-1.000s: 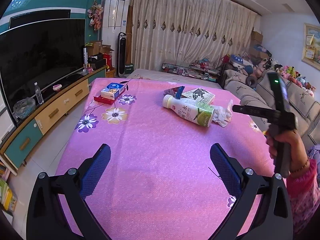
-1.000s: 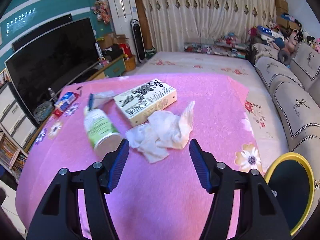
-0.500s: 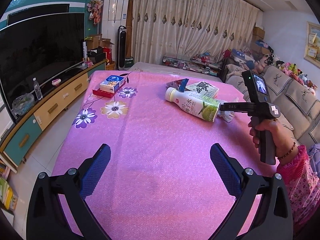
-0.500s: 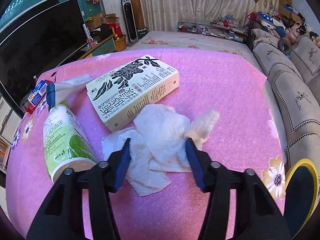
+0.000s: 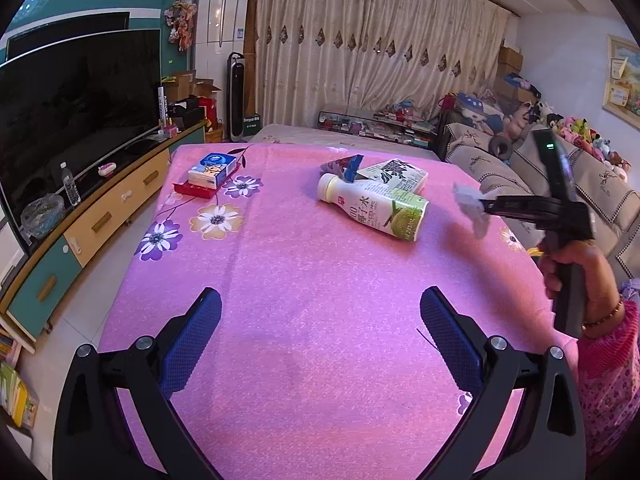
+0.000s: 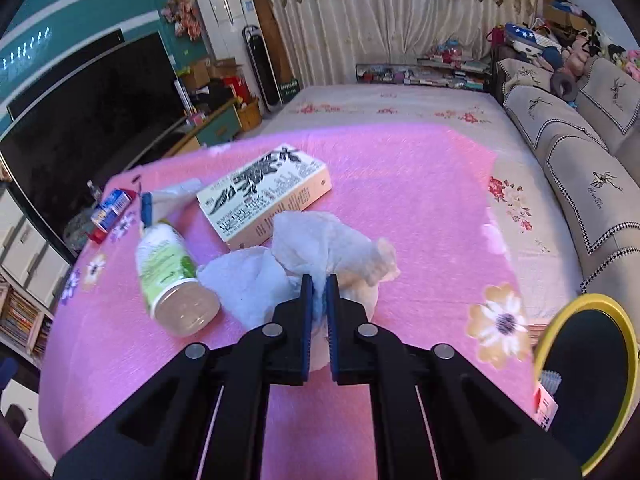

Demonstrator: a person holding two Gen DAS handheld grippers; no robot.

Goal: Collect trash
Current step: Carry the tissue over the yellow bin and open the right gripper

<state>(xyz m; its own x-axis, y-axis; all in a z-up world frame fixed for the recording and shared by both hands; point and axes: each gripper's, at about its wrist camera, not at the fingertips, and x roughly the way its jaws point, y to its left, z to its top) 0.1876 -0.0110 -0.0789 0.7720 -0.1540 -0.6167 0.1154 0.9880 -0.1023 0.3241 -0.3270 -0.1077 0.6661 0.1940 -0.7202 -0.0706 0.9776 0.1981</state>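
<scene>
One crumpled tissue [image 6: 320, 248] is pinched in our right gripper [image 6: 319, 296], whose jaws are closing on a thin fold of it near the worktop's [image 5: 320, 300] right edge, beside the carton [image 6: 266, 196] and the tipped bottle [image 6: 172, 276]. Our left gripper [image 5: 320, 340] hangs wide open and empty over the near edge. We think the fold could tear or slip free, dropping the tissue short of the yellow-rimmed bin [image 6: 624, 320].

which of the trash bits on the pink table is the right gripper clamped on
The crumpled white tissue, pinched in the closing right gripper. The bottle on its side and the black-and-white carton lie untouched beside it.
</scene>
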